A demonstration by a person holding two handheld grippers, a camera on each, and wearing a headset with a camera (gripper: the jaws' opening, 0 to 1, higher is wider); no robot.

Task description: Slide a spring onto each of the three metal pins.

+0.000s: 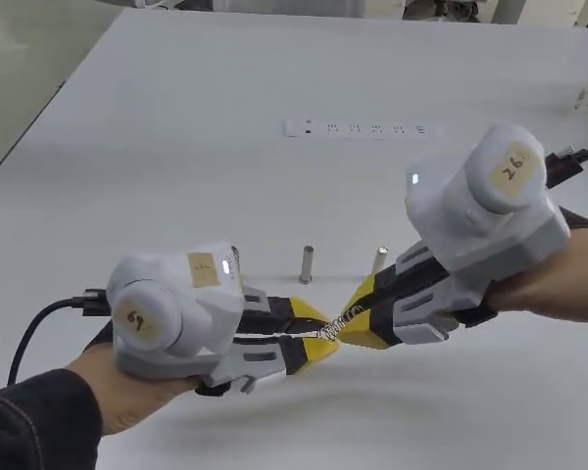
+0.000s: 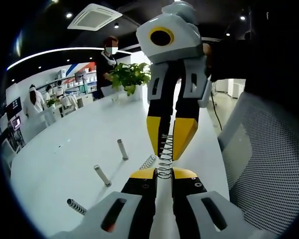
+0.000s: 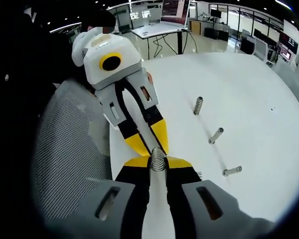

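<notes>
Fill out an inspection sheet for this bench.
Surface: white table.
Job's things: pin with spring, two bare pins, loose spring lying on the table.
Clutter: power strip.
Grippers: left gripper and right gripper both shut, fingers pinching the held spring between them.
Cables: black cable running from the left gripper.
Surroundings: mesh chair, plant, person standing.

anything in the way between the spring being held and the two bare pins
Nothing visible. The left gripper and right gripper share the spring, and only open table lies between it and the middle pin and far-right pin, both bare.
</notes>
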